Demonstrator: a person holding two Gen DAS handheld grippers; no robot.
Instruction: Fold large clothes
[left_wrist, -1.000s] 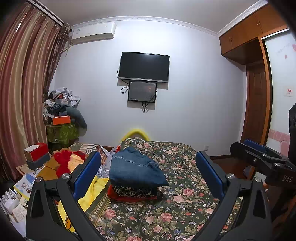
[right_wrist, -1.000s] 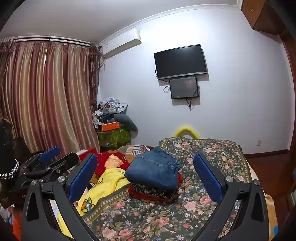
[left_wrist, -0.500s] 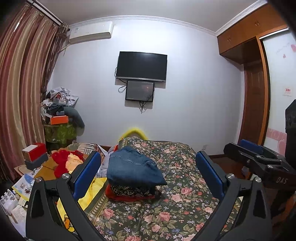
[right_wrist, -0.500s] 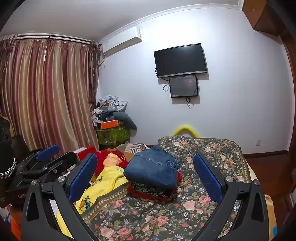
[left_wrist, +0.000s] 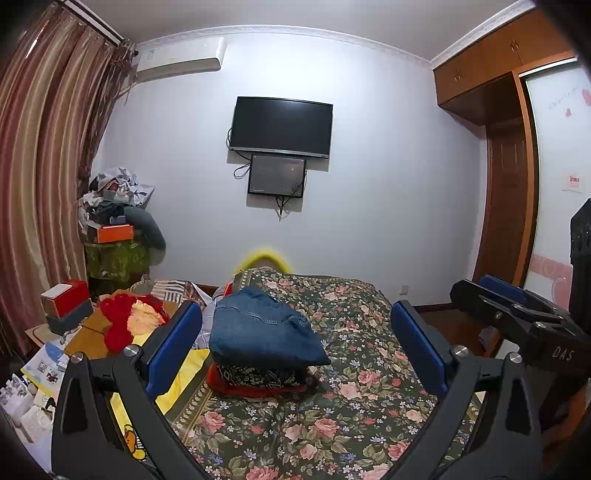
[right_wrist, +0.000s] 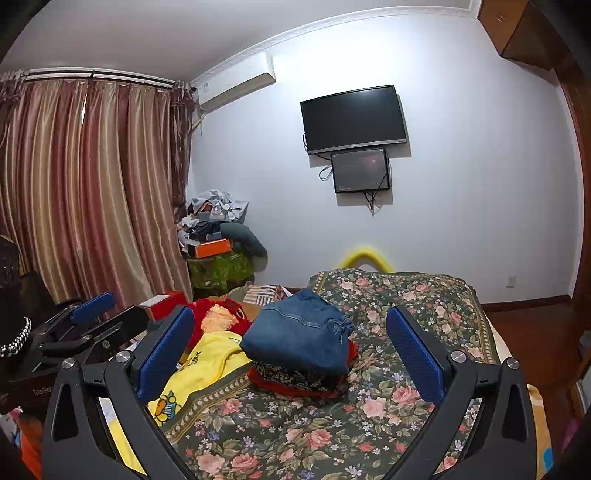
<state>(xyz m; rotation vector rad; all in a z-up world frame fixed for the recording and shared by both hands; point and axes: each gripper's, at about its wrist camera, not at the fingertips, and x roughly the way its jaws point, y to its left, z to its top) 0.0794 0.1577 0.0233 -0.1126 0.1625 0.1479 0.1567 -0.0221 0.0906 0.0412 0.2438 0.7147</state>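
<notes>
Folded blue jeans top a small stack of folded clothes, over a patterned piece and a red one, on the floral bed cover. The stack also shows in the right wrist view. A yellow garment lies at the bed's left edge. My left gripper is open and empty, held above the bed short of the stack. My right gripper is open and empty, likewise short of the stack. Each gripper shows at the edge of the other's view.
A red plush toy and boxes sit on a low table left of the bed. A cluttered pile stands in the corner by the curtains. A wardrobe and door are on the right. A TV hangs on the wall.
Both grippers have drifted slightly; the stack sits a little lower and more to the left in both views. Jaws stay open and nothing was grasped.
</notes>
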